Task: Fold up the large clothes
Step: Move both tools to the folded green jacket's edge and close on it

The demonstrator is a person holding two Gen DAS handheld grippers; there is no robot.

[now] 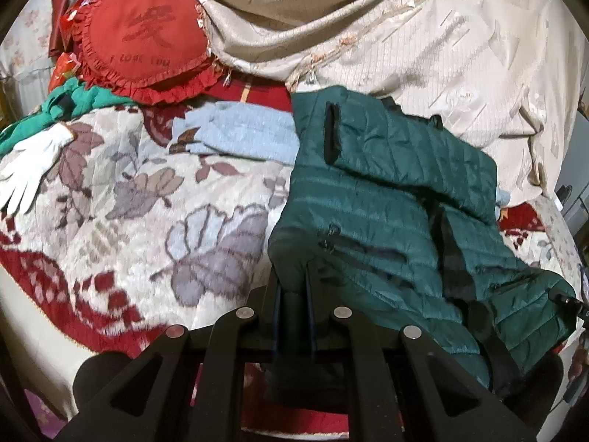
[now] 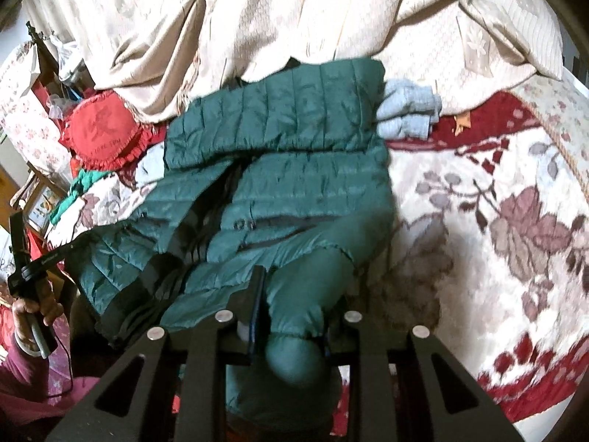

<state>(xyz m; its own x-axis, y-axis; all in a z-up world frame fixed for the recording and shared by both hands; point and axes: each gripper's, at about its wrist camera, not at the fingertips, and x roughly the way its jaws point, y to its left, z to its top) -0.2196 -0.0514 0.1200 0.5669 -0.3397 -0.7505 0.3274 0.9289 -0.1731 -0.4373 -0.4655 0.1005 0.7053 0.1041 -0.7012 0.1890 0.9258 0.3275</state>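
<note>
- Big bed [image 1: 121, 228] with a flowery red and white blanket, carrying all the things.
- Crumpled cream cover [image 1: 368, 25] heaped at the far side of the bed.
- Green puffy jacket [image 1: 386, 191] spread on the blanket, one sleeve already laid across the chest, near edge raised off the bed.
- Red frilly pillow [image 1: 143, 44] and a light blue cloth [image 1: 239, 132] just beside the jacket, out of the way.
- White glove [image 1: 29, 173] well apart, at the far left.
- Left gripper [image 1: 292, 276] pressed tight together, pinching one near corner of the jacket's bottom edge.
- Right gripper [image 2: 291, 316] squeezed on a thick bunch of jacket at the other near corner.
- Step in hand, most likely: bottom edge held up, ready for folding toward the collar.
- Next move calls for both corners carried forward together and level, laid down near the top, then let go.
</note>
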